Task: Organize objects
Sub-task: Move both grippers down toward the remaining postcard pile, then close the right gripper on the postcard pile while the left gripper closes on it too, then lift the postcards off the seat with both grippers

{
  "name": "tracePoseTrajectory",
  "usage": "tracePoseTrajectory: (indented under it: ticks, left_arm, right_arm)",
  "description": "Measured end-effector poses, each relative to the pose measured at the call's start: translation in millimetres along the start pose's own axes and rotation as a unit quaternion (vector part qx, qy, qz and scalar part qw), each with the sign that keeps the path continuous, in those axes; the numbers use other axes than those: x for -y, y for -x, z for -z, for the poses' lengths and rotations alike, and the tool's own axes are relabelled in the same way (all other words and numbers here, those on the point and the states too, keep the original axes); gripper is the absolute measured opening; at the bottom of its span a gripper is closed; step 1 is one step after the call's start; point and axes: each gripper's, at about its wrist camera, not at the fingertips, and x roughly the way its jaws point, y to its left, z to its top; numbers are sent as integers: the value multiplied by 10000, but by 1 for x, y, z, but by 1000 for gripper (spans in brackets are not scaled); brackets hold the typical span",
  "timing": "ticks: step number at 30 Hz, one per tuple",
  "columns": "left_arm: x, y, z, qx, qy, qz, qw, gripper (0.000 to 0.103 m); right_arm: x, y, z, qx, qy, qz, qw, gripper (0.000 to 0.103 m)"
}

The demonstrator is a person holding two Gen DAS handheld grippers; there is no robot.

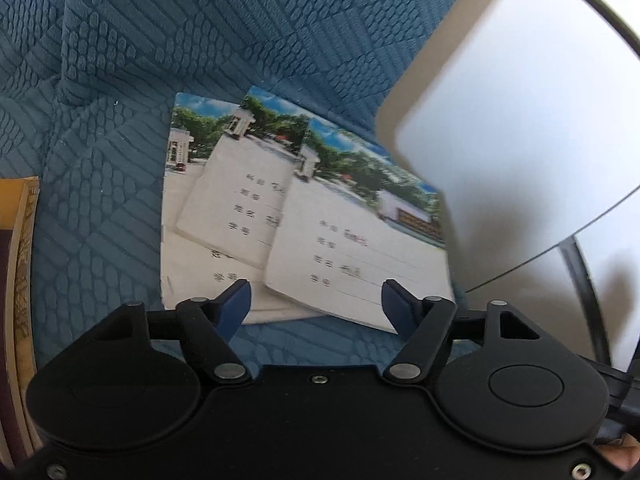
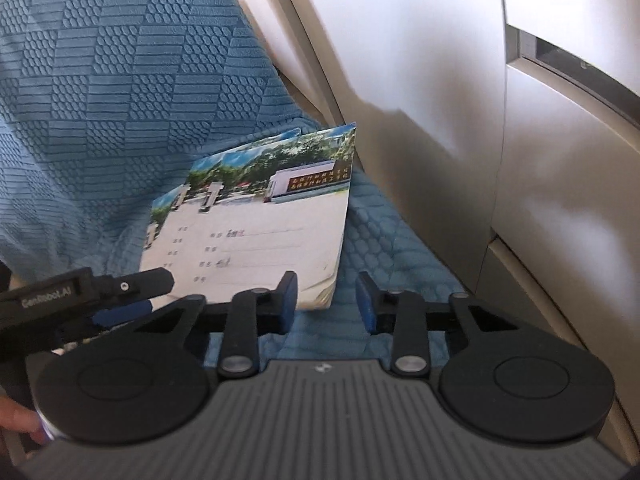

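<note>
Blue quilted fabric [image 1: 120, 80]: the surface under everything is seen as a padded, patterned cover, probably a sofa or bed; which of the two cannot be told.
White panel [image 1: 520, 120]: a pale flat board or furniture side is seen at the right edge of the fabric, close beside the booklets.
Booklets [image 1: 304, 208]: three thin exercise books with the same photo cover are counted in the left wrist view, lying overlapped and fanned at different angles, not squared into a stack. In the right wrist view the same pile [image 2: 256, 216] is seen with its right edge near the white panel.
Other books [image 1: 20, 280]: spines in yellow and dark red are glimpsed at the far left, well apart from the booklets; their order cannot be judged.
Left gripper [image 1: 316, 300]: it is held about half open over the near edge of the booklets, with nothing pinched between its blue pads.
Right gripper [image 2: 326, 300]: it is held narrowly open at the booklets' near right corner; the left pad overlaps that edge, yet no grip is shown.
Progress: the task is judged to be early, since nothing is lifted or aligned.
Left to do: the booklets are to be gathered, squared and placed.
</note>
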Motion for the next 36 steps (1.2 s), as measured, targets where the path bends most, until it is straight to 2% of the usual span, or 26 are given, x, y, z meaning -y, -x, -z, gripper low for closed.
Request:
tracePoseTrajectory:
  ticks: [5, 9, 11, 12, 15, 16, 19, 22, 27, 31, 33, 35, 36]
  left_arm:
    - [-3, -10, -4, 9, -37, 76, 10000, 62]
    - [-8, -13, -5, -10, 215, 421, 9989, 61]
    - [-15, -15, -5, 2, 469, 619, 9970, 55]
    - [-20, -16, -5, -20, 642, 752, 9951, 47]
    - [-33, -21, -5, -54, 1177, 1051, 9875, 36]
    - [-35, -24, -5, -81, 1287, 1067, 9859, 27]
    - [-38, -29, -5, -162, 1448, 930, 9850, 12]
    - [-39, -29, -5, -191, 1597, 910, 9828, 5]
    - [-34, -21, -5, -176, 1793, 1067, 9778, 3]
    - [-32, -16, -4, -275, 2086, 1349, 9683, 3]
    - [-29, -13, -4, -260, 2134, 1412, 9664, 2]
    - [-25, -9, -3, -233, 2158, 1482, 9648, 1]
    - [-23, -7, -3, -218, 2149, 1475, 9652, 1]
  right_arm:
    - [2, -16, -3, -35, 98, 9, 9999, 29]
    - [8, -25, -1, -154, -72, -176, 9997, 27]
    - [8, -25, -2, -154, -69, -187, 9997, 26]
    - [8, -25, -2, -152, -86, -199, 9996, 26]
    - [10, -25, -2, -146, -143, -229, 9995, 24]
    - [11, -25, -2, -140, -161, -249, 9995, 24]
    - [12, -25, -1, -132, -190, -285, 9993, 24]
    - [15, -25, -3, -191, -405, -345, 9984, 27]
    - [21, -12, -4, -261, -970, -728, 9923, 28]
    - [30, -2, -1, -401, -1752, -1265, 9755, 29]
    - [33, 1, 2, -558, -2104, -1453, 9651, 39]
    - [35, 5, 6, -582, -2377, -1645, 9555, 64]
    - [35, 6, 9, -579, -2509, -1741, 9505, 69]
